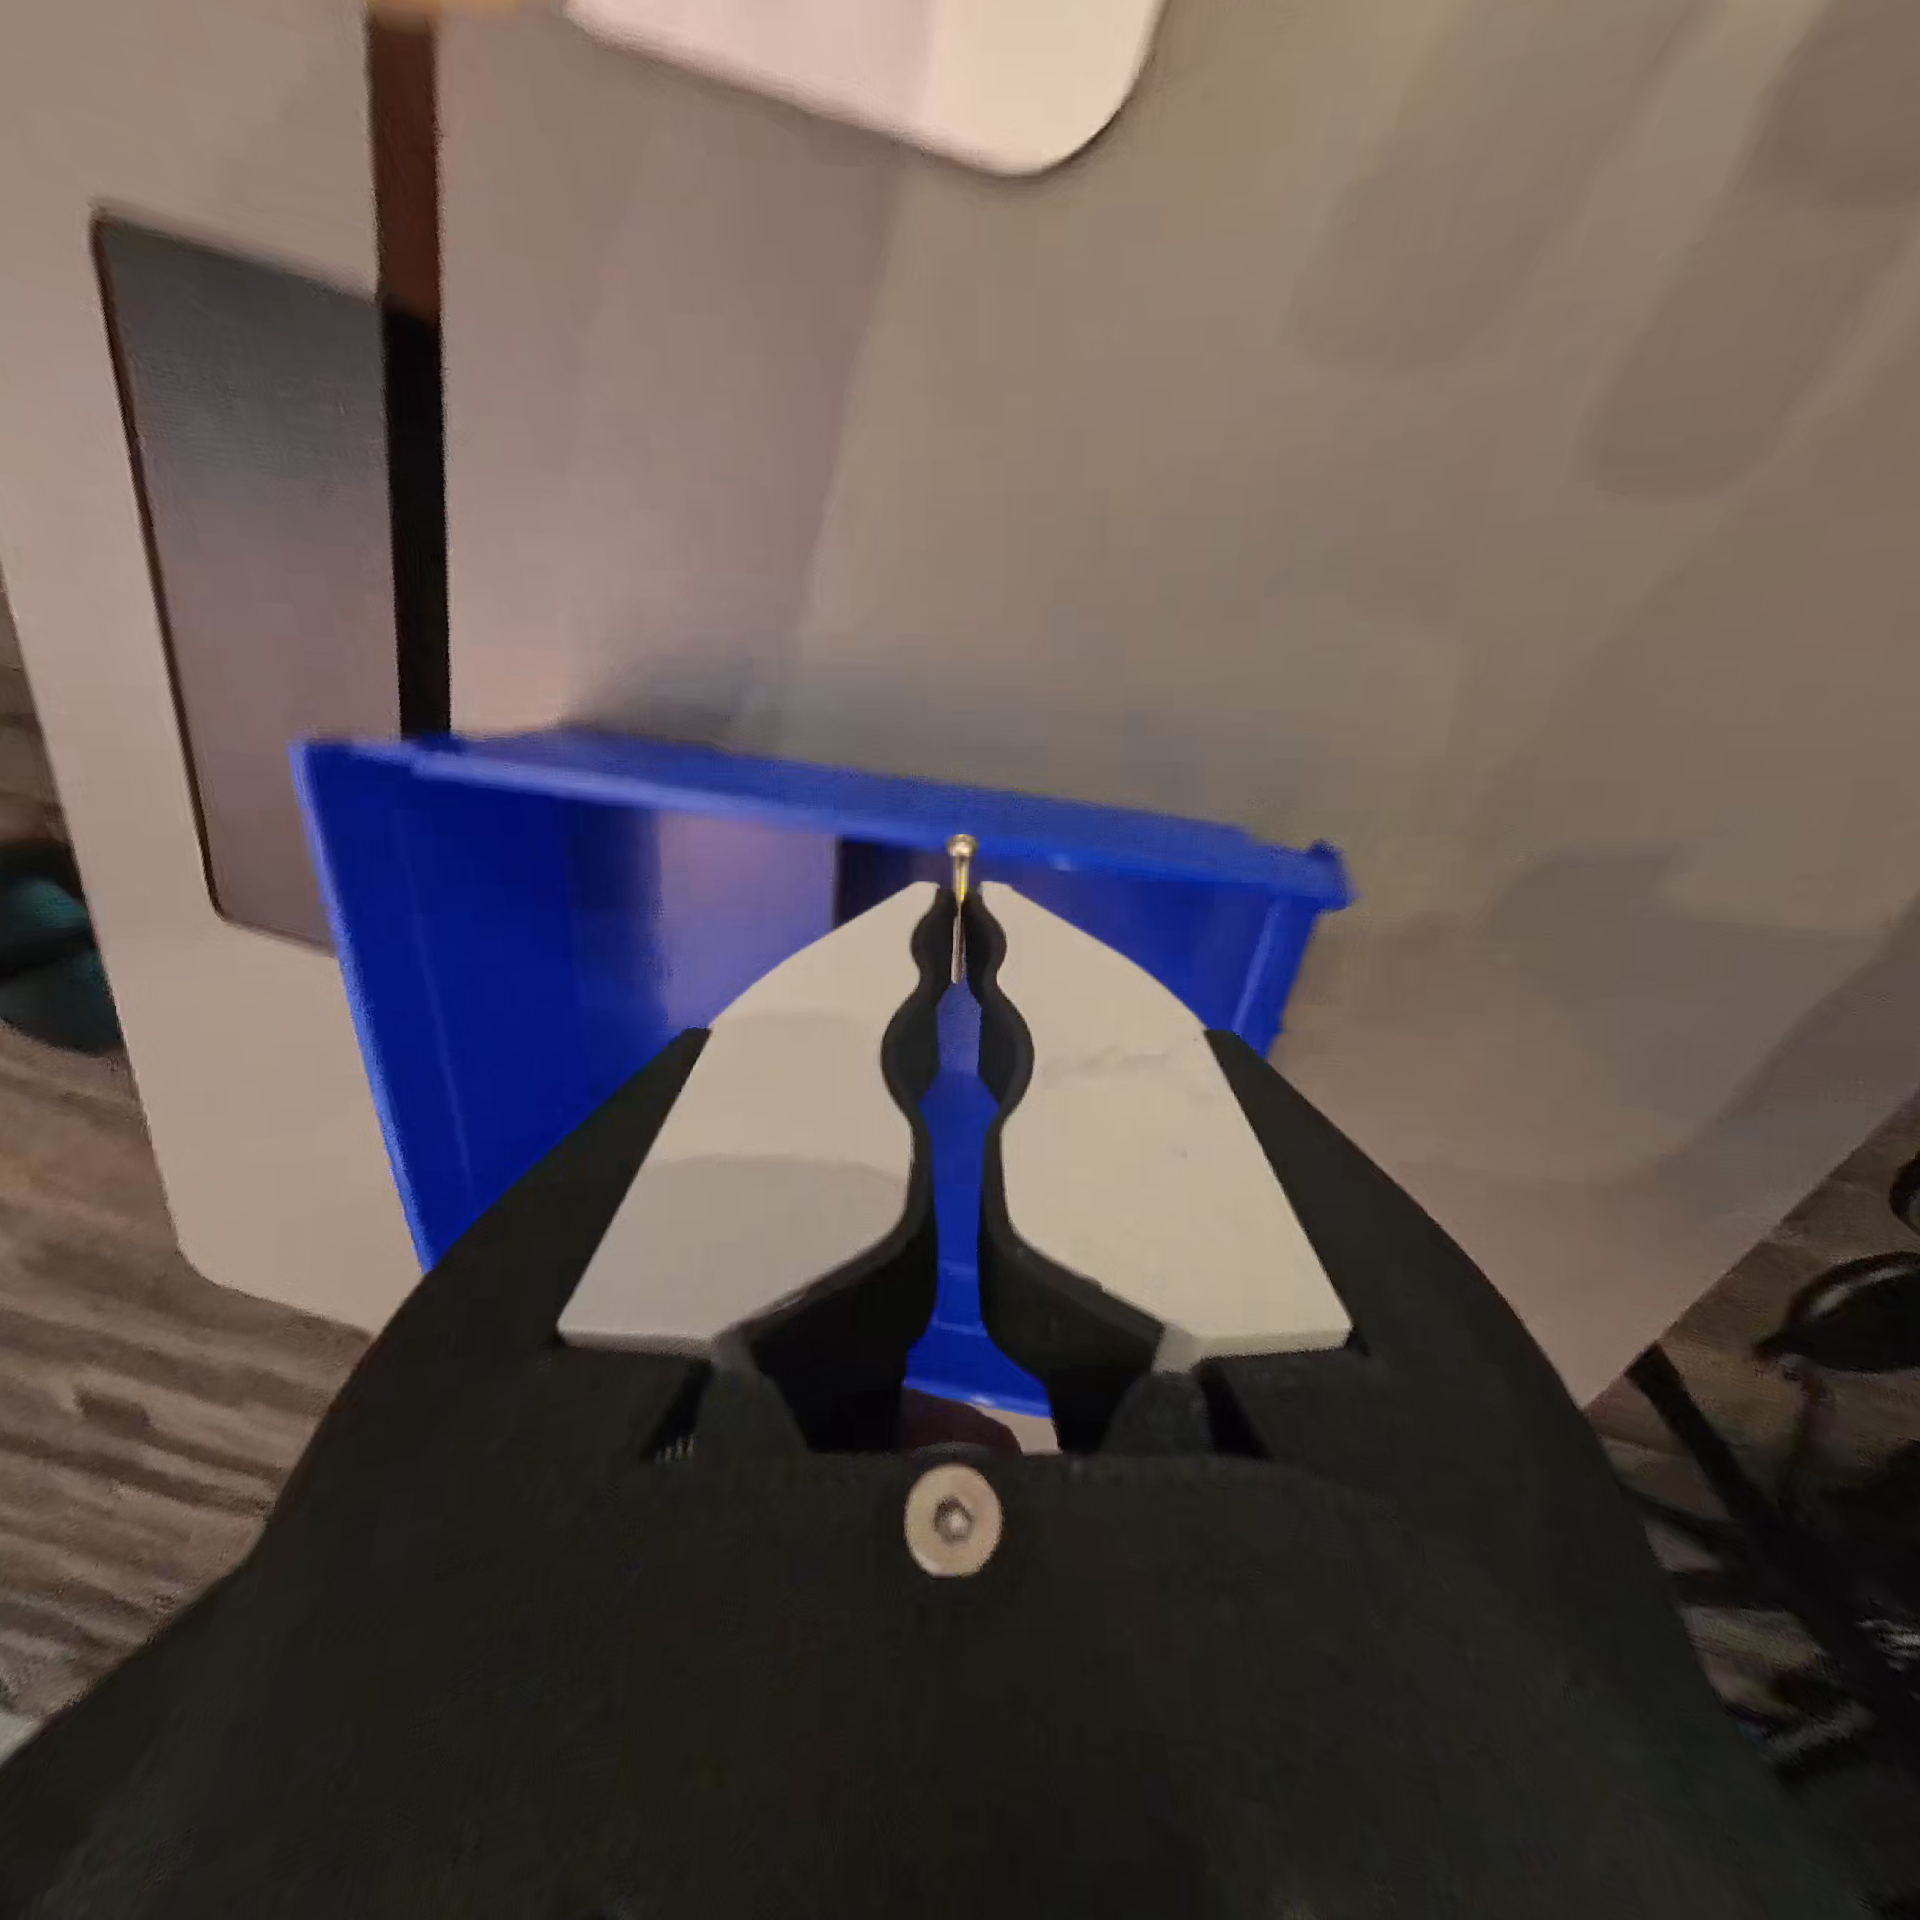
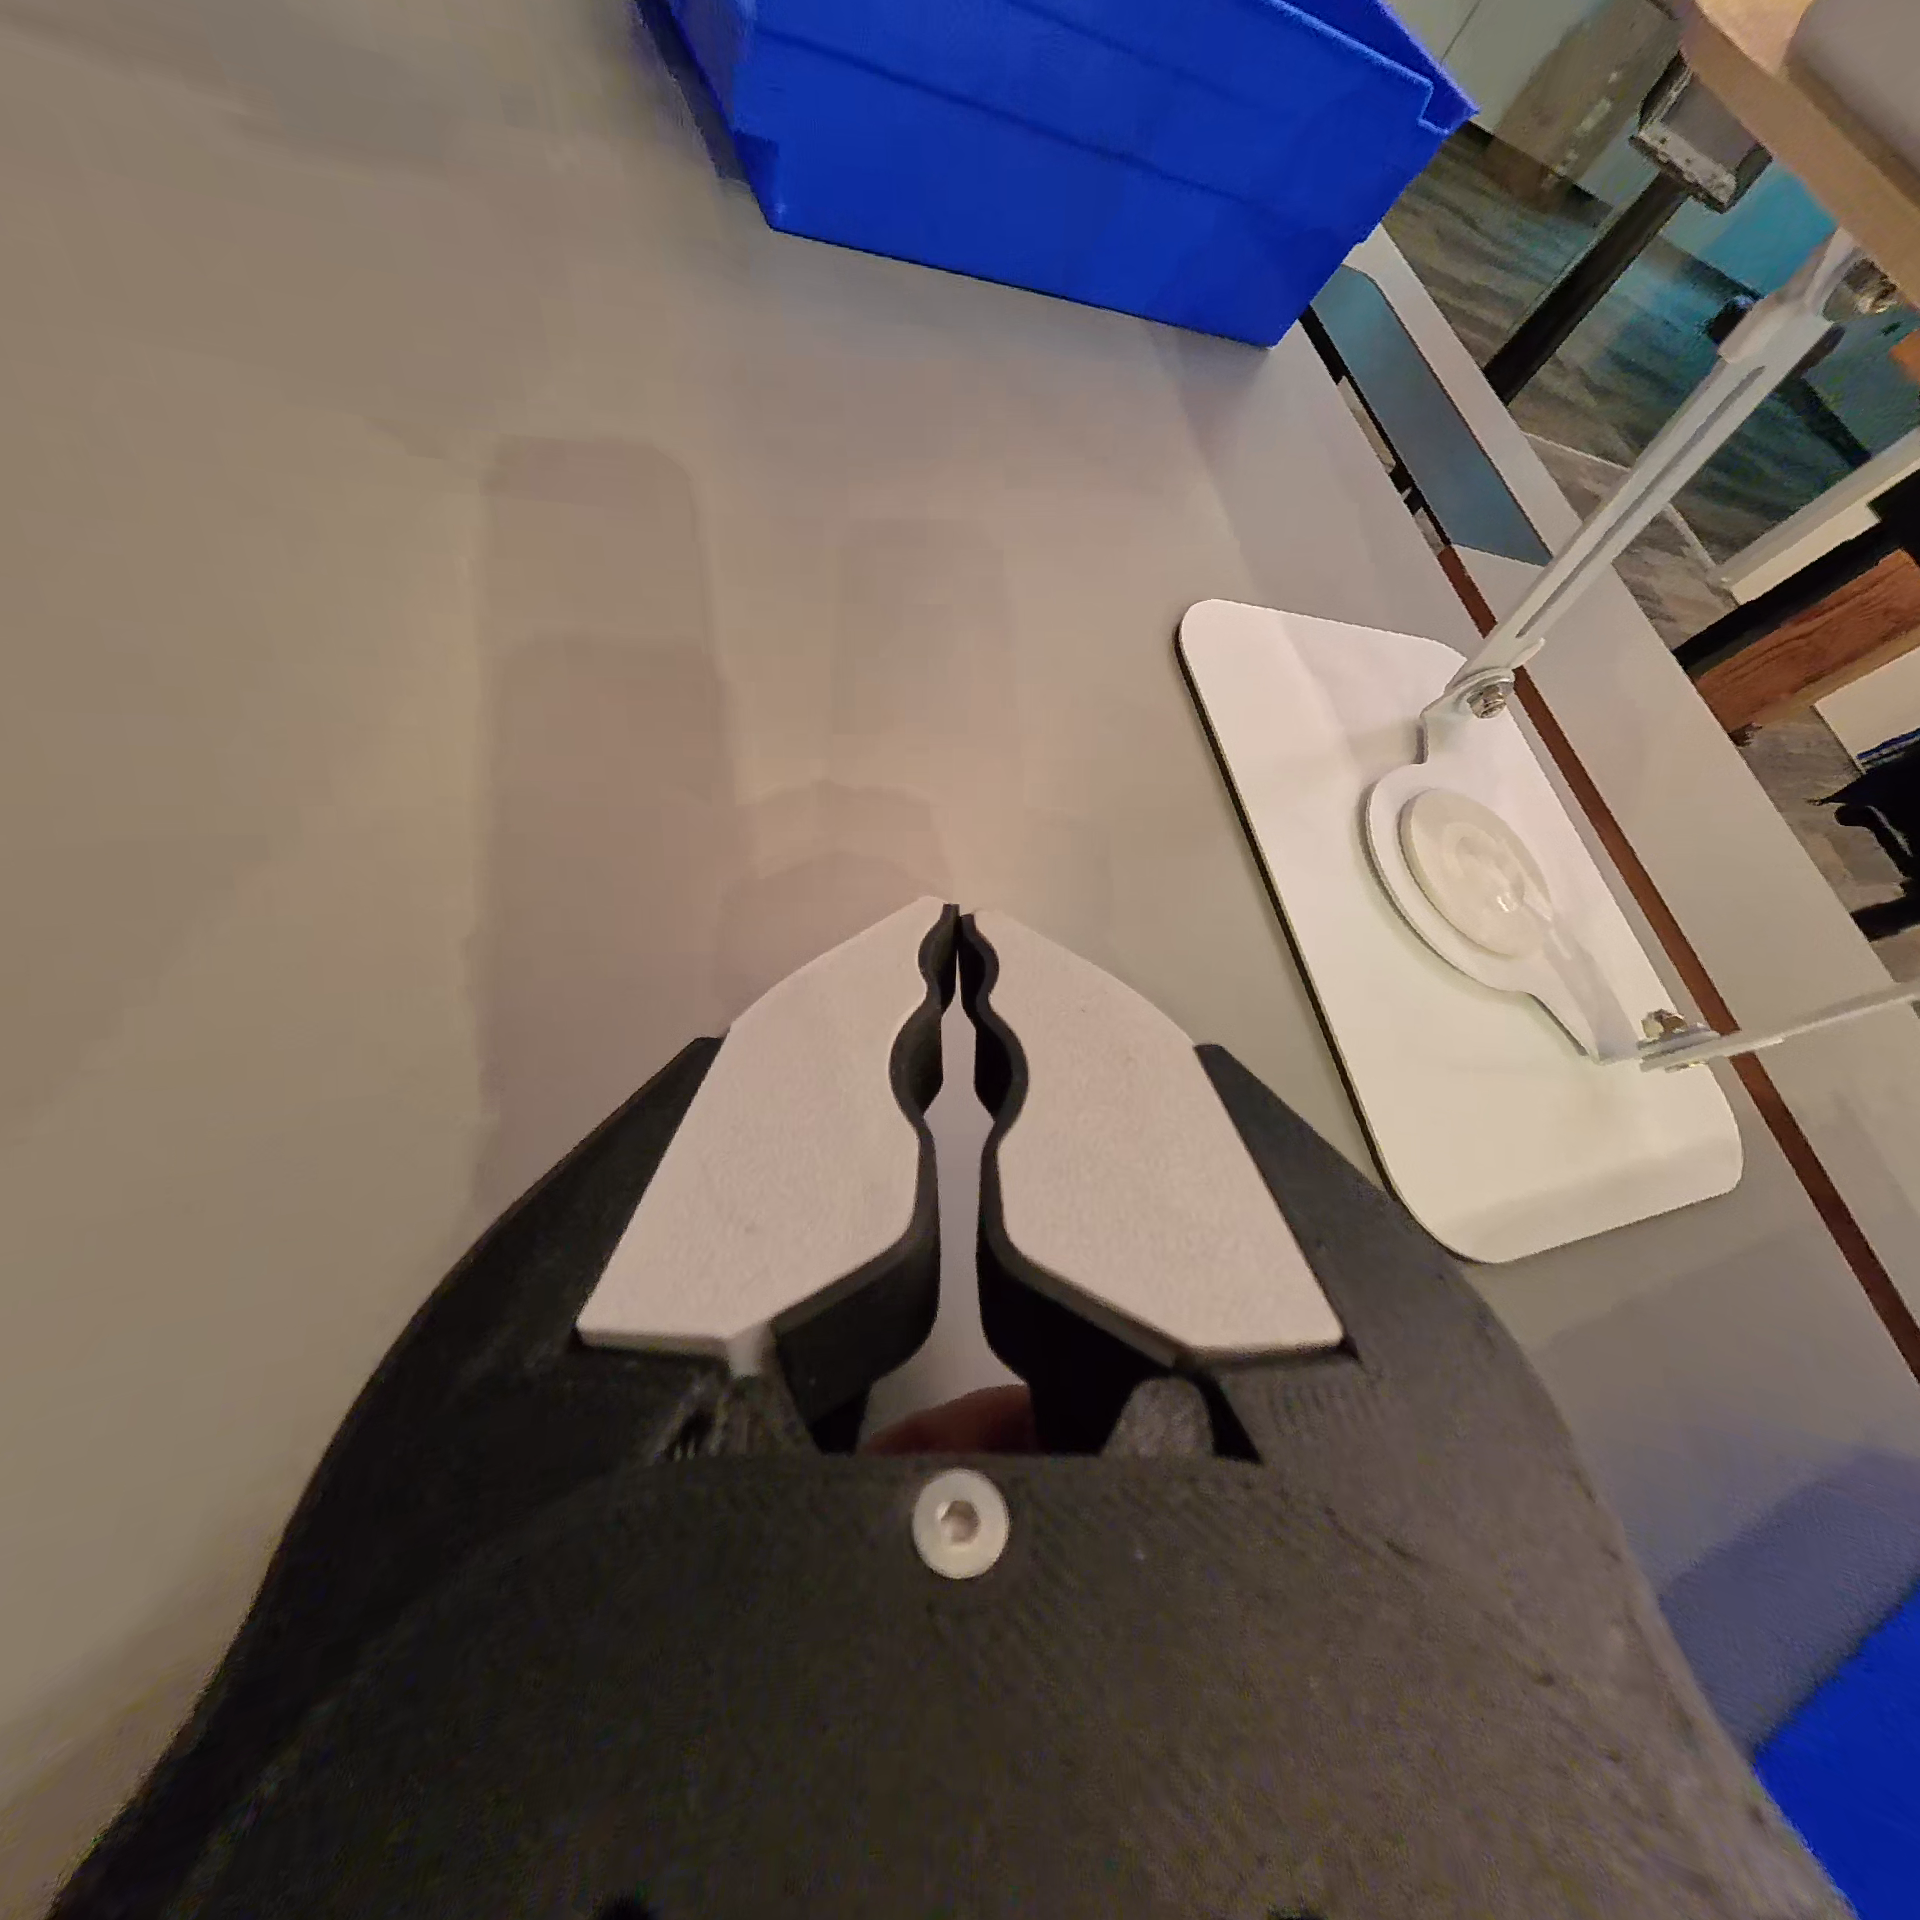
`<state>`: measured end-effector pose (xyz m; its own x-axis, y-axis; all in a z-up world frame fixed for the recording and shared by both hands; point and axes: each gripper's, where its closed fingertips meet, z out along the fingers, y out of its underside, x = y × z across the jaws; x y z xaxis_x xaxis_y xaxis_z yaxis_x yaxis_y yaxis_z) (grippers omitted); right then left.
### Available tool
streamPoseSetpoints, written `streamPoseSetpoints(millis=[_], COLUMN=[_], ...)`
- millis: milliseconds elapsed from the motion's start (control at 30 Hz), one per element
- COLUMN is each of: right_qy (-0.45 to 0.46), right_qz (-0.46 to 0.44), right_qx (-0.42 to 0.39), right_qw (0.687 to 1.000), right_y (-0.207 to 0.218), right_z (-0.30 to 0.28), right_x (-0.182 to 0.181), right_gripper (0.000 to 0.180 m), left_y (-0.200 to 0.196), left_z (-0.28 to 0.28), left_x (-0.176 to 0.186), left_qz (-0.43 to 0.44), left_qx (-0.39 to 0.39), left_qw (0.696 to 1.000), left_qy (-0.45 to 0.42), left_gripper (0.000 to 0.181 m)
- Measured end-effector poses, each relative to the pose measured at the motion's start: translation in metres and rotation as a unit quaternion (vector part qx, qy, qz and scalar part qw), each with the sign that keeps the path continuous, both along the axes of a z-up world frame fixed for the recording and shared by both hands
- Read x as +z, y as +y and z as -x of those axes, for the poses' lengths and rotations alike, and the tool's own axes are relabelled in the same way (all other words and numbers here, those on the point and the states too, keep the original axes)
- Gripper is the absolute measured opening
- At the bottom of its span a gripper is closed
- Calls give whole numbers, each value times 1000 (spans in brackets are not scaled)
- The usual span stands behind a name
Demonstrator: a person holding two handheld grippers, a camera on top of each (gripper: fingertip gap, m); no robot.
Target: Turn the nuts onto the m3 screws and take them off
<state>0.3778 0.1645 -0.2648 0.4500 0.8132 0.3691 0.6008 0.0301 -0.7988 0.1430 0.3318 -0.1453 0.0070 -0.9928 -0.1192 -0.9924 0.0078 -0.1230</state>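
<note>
In the left wrist view my left gripper is shut on a small metal screw. The screw's head sticks out past the fingertips, and its shank lies between the pads. The gripper hangs over a blue plastic bin on the grey table. In the right wrist view my right gripper is shut, tips together above the bare grey table. I cannot see anything between its tips; a nut that small would be hidden. No nut shows in either view.
A blue bin stands at the far side of the table. A white stand base with a metal arm sits near the right table edge. Another blue thing shows at bottom right. Floor lies beyond the edges.
</note>
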Motion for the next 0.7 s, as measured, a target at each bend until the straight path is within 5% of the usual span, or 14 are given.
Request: streamPoseSetpoints(millis=[300,500,700], right_qy=[-9,-10,-10], right_qz=[-7,-2,0], right_qx=[0,3,9], right_qw=[1000,1000,1000], right_y=[-6,-11,-15], right_z=[-15,-23,-25], right_x=[0,-2,-2], right_gripper=[0,0,0], left_y=[-135,-159,-160], left_z=[-103,-131,-140], left_x=[-45,-113,-144], left_qz=[47,75,71], left_qx=[-159,-191,-206], left_qw=[986,978,975], left_qy=[-9,23,47], left_gripper=[2,2,2])
